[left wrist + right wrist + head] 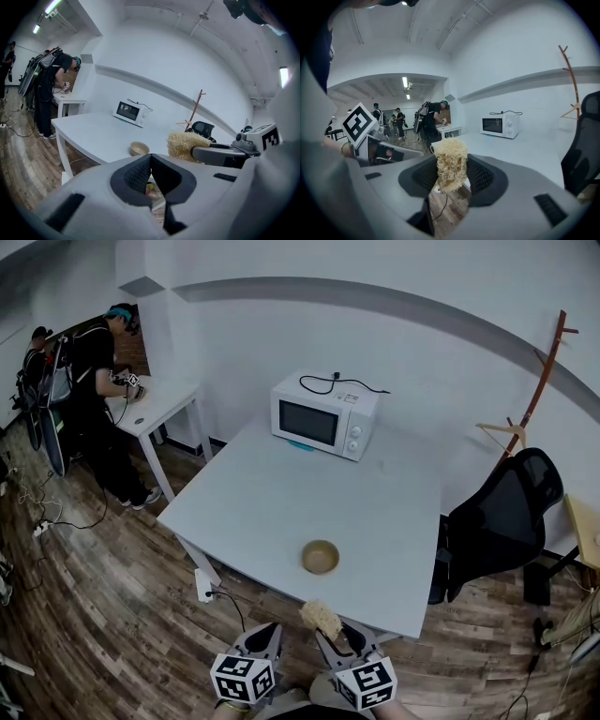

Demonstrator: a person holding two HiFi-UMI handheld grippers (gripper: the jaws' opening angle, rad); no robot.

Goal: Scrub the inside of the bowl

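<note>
One bowl [320, 557], one microwave [323, 415] on the counter [272, 512]. Two tools, both off its near edge: left tool [150, 160] closed, empty; right tool [451, 174] clamped on one fibrous scrubber [319, 617].

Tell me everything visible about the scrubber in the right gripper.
The scrubber is a pale straw-coloured wad of coarse tangled fibres, loofah-like. It stands upright, pinched between the fingers of the right gripper, its top sticking out above them. Nothing else touches it; it hangs short of the bowl on the table.
</note>
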